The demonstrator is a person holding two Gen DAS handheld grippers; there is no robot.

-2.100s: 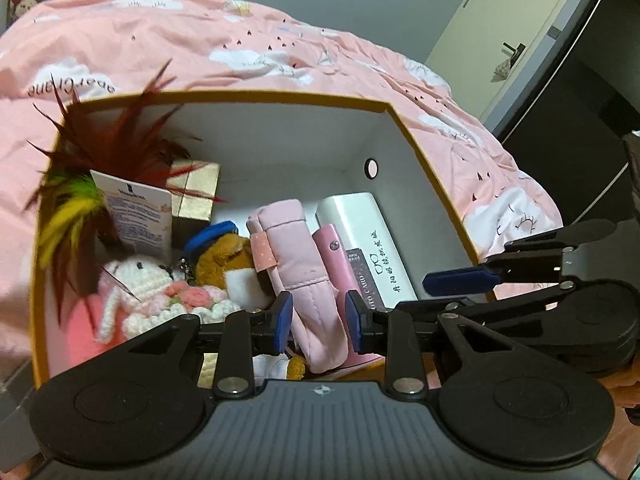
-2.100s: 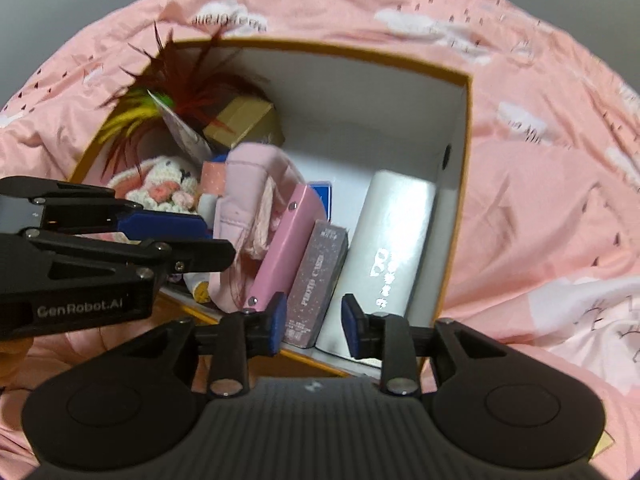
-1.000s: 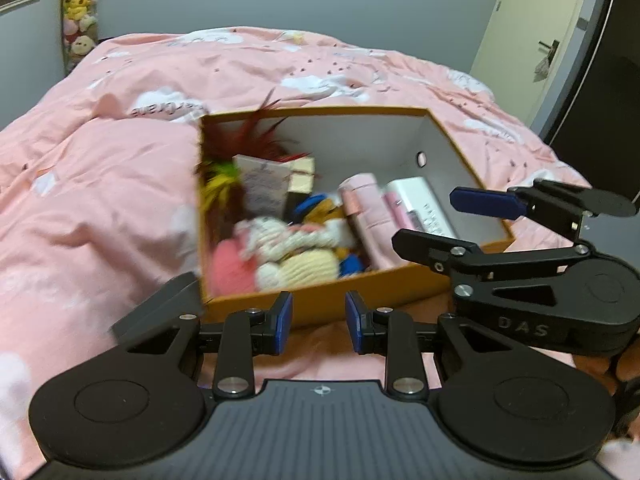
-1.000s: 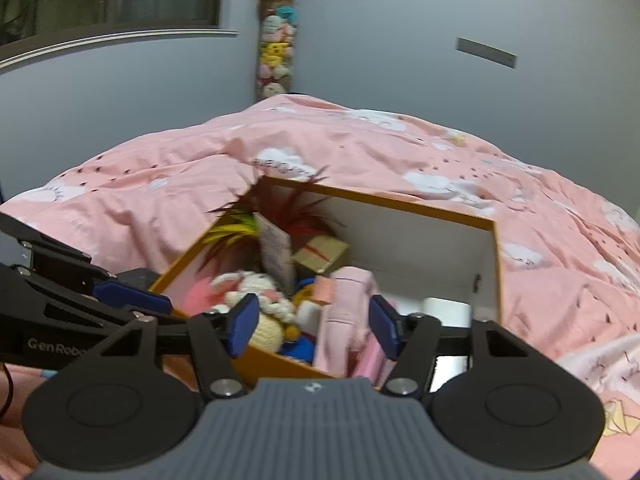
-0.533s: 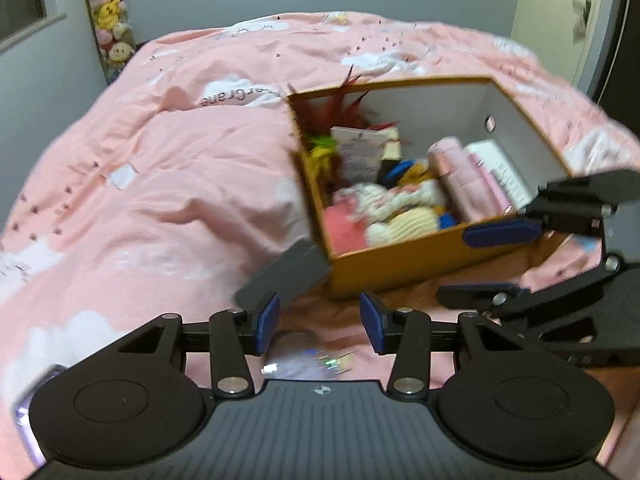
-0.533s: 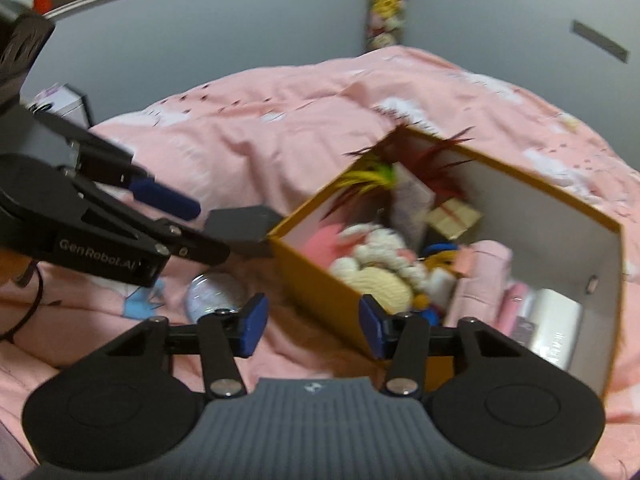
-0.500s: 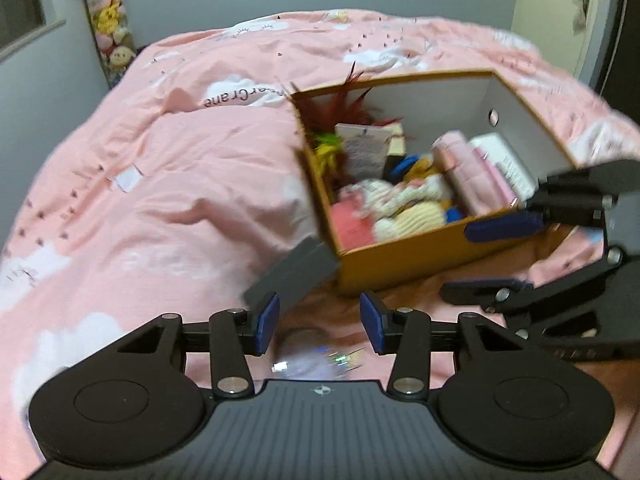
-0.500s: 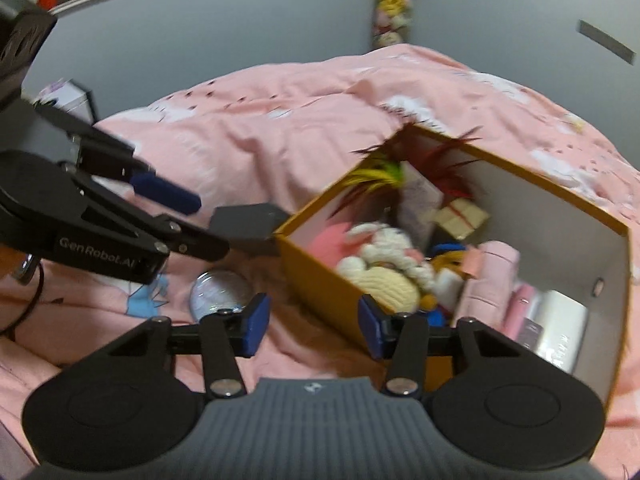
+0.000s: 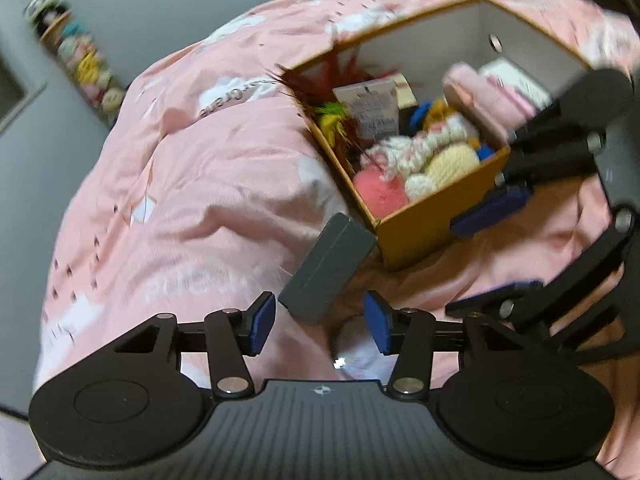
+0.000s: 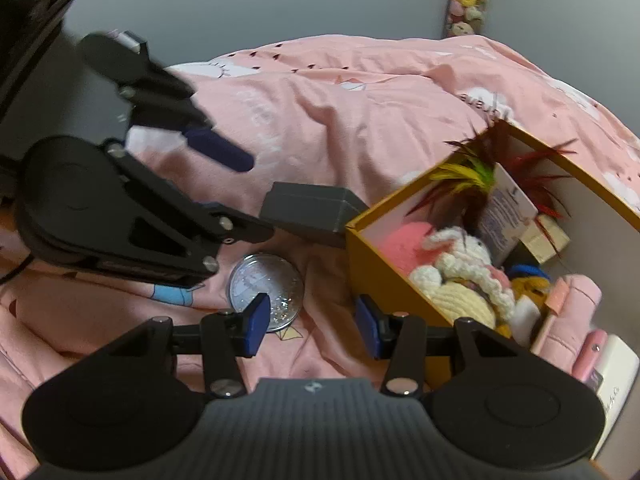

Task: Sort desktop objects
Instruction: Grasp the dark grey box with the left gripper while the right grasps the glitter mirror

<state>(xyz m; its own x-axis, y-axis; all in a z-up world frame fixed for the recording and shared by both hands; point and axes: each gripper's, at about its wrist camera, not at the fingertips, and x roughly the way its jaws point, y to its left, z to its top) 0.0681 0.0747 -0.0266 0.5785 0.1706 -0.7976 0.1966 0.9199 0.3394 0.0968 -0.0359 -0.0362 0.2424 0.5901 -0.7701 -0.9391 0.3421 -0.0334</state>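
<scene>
Now both grippers hover over a pink cloud-print quilt [image 10: 360, 120], each with jaws spread and nothing between them. From the right gripper [image 10: 310, 326], a round clear plastic case flecked with glitter [image 10: 266, 290] lies on the quilt at about eleven o'clock, just beyond the left fingertip. A dark grey rectangular box [image 10: 310, 214] rests at twelve o'clock, touching the corner of an orange cardboard box with a white inside [image 10: 384, 264] at two o'clock. That box holds a crocheted white rabbit [image 10: 460, 252], red and yellow feathers [image 10: 476, 176] and a pink pouch [image 10: 572, 304]. The left gripper [image 9: 320, 324] has the grey box at twelve o'clock.
</scene>
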